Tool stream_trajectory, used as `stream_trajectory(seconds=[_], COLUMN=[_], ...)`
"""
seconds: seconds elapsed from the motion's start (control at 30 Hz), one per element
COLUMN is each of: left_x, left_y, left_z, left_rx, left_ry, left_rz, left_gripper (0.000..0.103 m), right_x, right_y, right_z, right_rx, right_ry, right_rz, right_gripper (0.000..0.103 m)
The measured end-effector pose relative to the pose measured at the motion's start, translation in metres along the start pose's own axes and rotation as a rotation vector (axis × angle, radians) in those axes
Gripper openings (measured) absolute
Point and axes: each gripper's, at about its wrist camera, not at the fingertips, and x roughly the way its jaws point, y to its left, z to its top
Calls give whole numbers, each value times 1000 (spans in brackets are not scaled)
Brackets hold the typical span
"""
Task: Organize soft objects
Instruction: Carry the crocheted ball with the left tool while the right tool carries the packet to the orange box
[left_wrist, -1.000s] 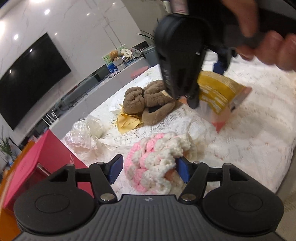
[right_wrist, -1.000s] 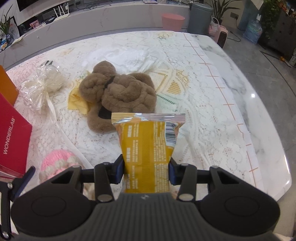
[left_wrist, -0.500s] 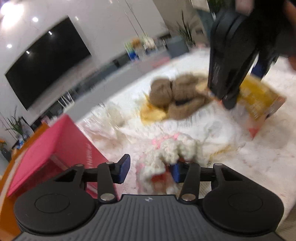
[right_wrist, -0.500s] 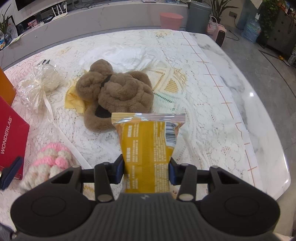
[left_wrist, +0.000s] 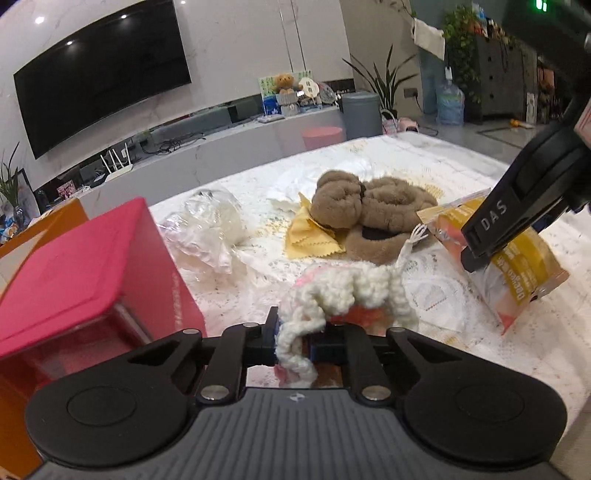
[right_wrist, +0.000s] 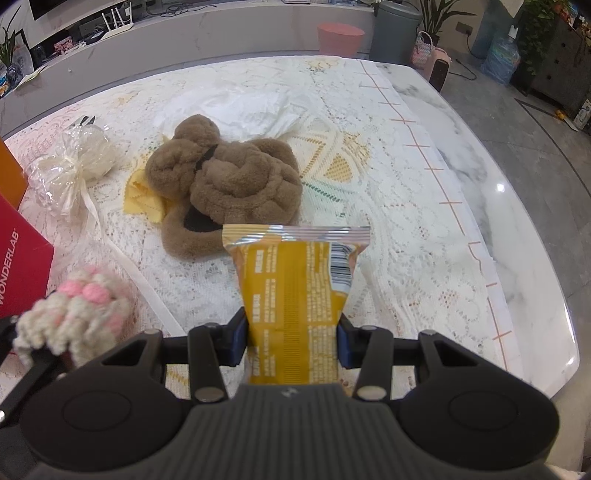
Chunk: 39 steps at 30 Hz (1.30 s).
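My left gripper is shut on a pink and white knitted yarn piece and holds it lifted off the lace-covered table; it also shows in the right wrist view. My right gripper is shut on a yellow snack packet, held above the table; the packet shows at the right of the left wrist view. A brown plush bear lies mid-table on a yellow cloth.
A red box stands at the left with an orange box behind it. A cellophane-wrapped cream bundle lies far left. White plastic wrap lies behind the bear. The marble table edge runs at right.
My left gripper closed on the knitted piece and lifted it off the table, swinging left. My right gripper kept holding the packet nearly still.
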Motion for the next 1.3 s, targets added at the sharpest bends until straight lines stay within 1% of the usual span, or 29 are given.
stream_trajectory(seconds=[0.2,0.27,0.37,0.47,0.53,0.6,0.73,0.83,0.9,0.93,1.0,1.07,1.13,1.2,1.23,1.27,1.3], left_x=[-21,-26,-33,-37,-38,-39,-43,-40,-34,-31,-27,-23,-19,-11,-7,-3,1], left_y=[11,15,21,32,40,47,60,69,75,78,86,95,109,128,138,147,157], left_z=[11,16,22,30,35,40,52,64,75,80,93,108,123,136,139,141,143], left_rx=[-30,-28,-19,-41,-86,-114,-115,-112,-117,-123,-124,-109,-117,-154,-179,-199,-214], left_ry=[-16,-13,-3,13,36,60,80,104,136,138,137,116,111,112,105,100,107], left_rz=[-48,-66,-69,-96,-135,-153,-158,-172,-185,-188,-183,-171,-160,-143,-117,-76,-37], left_gripper=[15,15,15,15,15,15,15,15,15,15,15,15,15,15,15,15,15], right_x=[-13,-18,-24,-30,-33,-33,-38,-42,-40,-37,-29,-24,-23,-24,-25,-25,-25], right_y=[-7,-12,-18,-19,-16,-9,9,17,16,14,7,3,8,17,22,27,33], right_z=[-1,0,-1,-2,-5,-8,-14,-10,-2,2,10,22,38,57,67,77,87], right_rx=[32,53,86,114,126,129,133,187,257,303,427,491,470,438,428,421,417], right_ry=[-40,-54,-73,-93,-106,-103,-105,-101,-92,-91,-101,-94,-113,-134,-142,-147,-149], right_rz=[5,13,32,34,29,31,36,41,50,53,67,47,20,-21,-35,-38,-29], right_gripper=[45,45,45,45,45,45,45,45,45,45,46,46,45,45,45,45,45])
